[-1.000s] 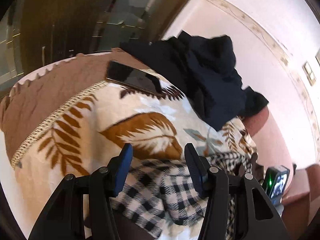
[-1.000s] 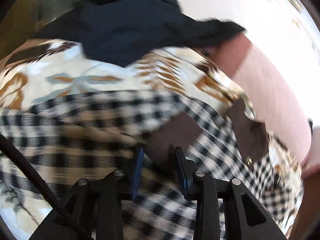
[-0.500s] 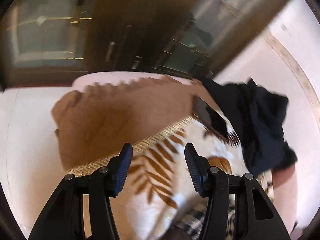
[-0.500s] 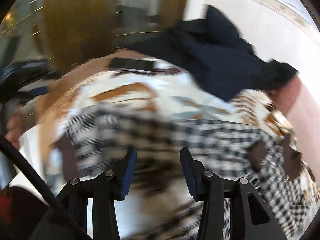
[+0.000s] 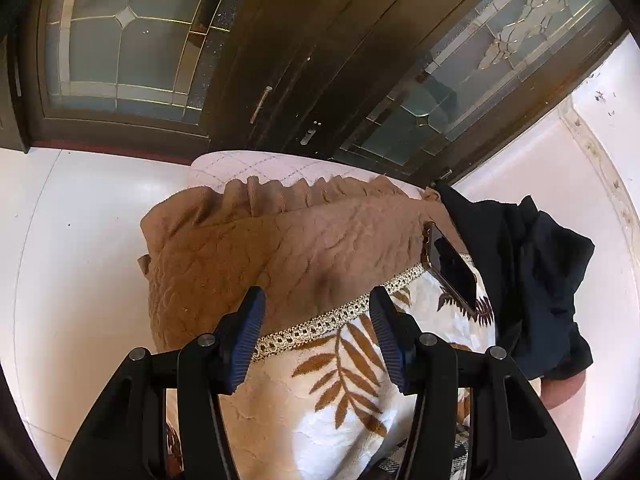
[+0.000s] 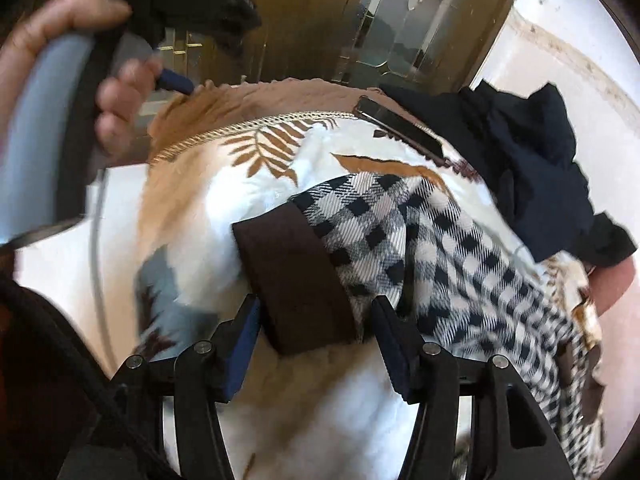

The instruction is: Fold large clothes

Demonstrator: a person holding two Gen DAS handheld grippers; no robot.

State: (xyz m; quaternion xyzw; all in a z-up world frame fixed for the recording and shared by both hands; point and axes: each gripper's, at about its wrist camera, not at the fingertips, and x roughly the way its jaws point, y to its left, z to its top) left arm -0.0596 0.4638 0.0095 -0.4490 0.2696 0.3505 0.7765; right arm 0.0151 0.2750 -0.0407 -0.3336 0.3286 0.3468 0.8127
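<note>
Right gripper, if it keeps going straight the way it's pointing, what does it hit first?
Most likely the brown cuff of the checked garment, which lies between the open fingers of the right gripper on the leaf-print blanket. Depth is hard to judge here.

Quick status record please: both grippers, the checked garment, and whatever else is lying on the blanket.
left gripper: open, empty, over the blanket's brown border
right gripper: open, its fingers either side of the brown cuff, not closed on it
checked garment: black-and-white, spread on the leaf-print blanket
phone: lying on the blanket, beside the dark navy garment
dark navy garment: bunched at the far edge
</note>
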